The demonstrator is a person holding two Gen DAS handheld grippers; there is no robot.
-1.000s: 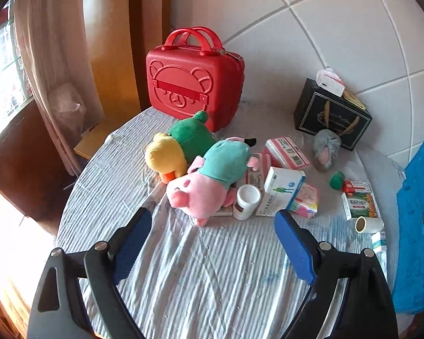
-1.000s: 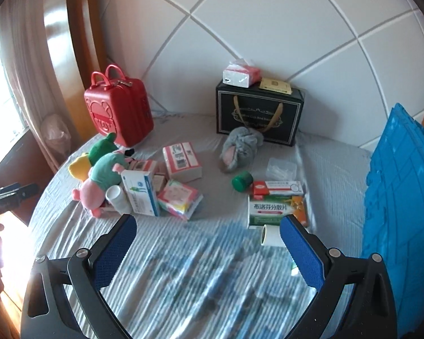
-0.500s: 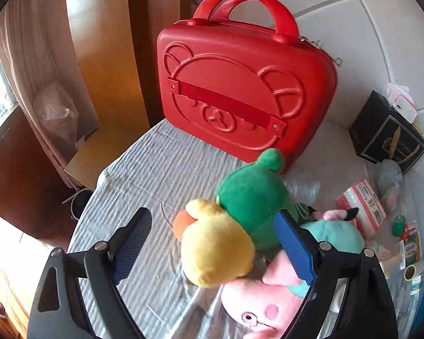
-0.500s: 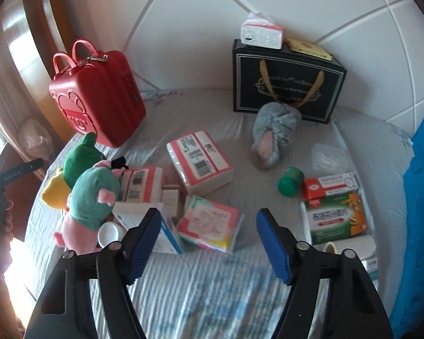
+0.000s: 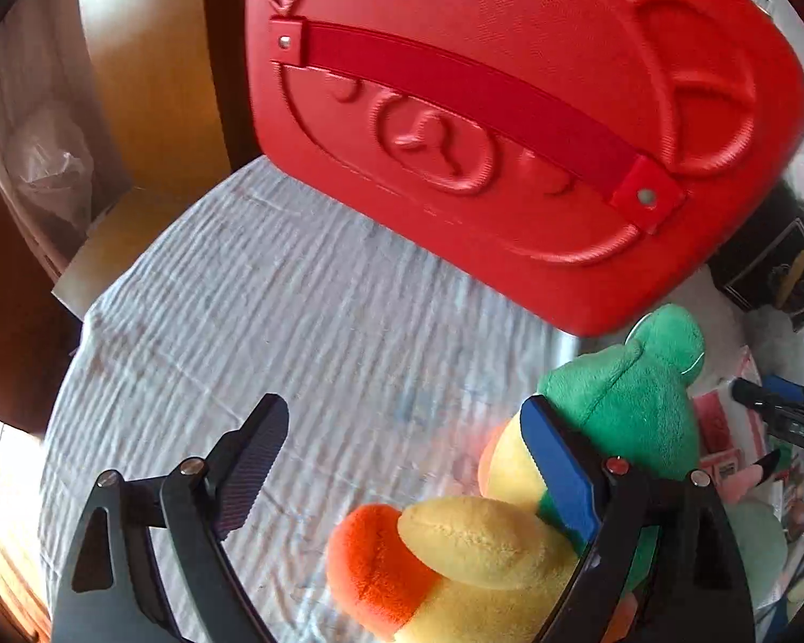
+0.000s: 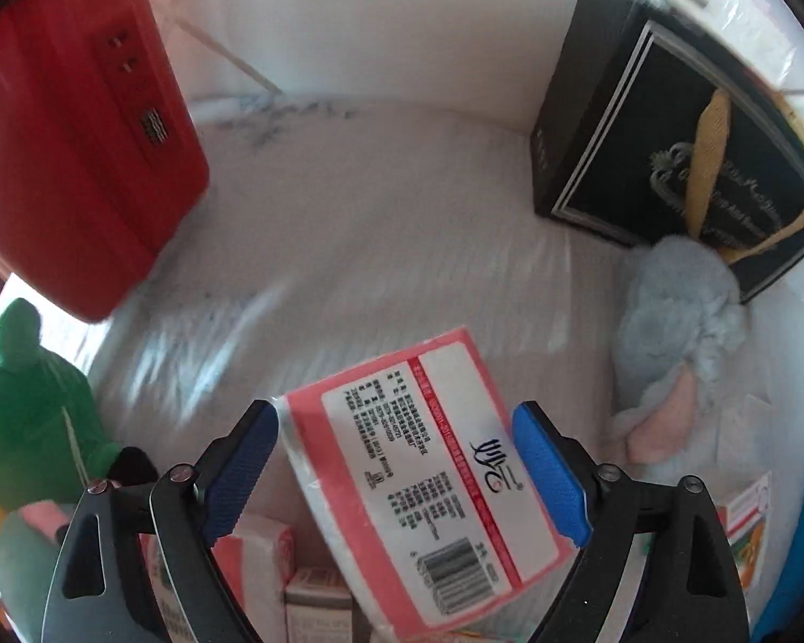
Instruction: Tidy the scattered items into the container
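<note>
The red case (image 5: 509,123) stands closed at the table's (image 5: 305,321) back edge, so nothing can go in yet. The left gripper (image 5: 402,461) gapes beside the yellow duck (image 5: 471,546). The right gripper (image 6: 396,471) is opening astride the pink tissue pack (image 6: 429,482), seemingly not yet pinching it.

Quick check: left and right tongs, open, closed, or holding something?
Left tongs: open, holding nothing.
Right tongs: jaws opening around the pink-and-white plastic-wrapped tissue pack, not gripping.
</note>
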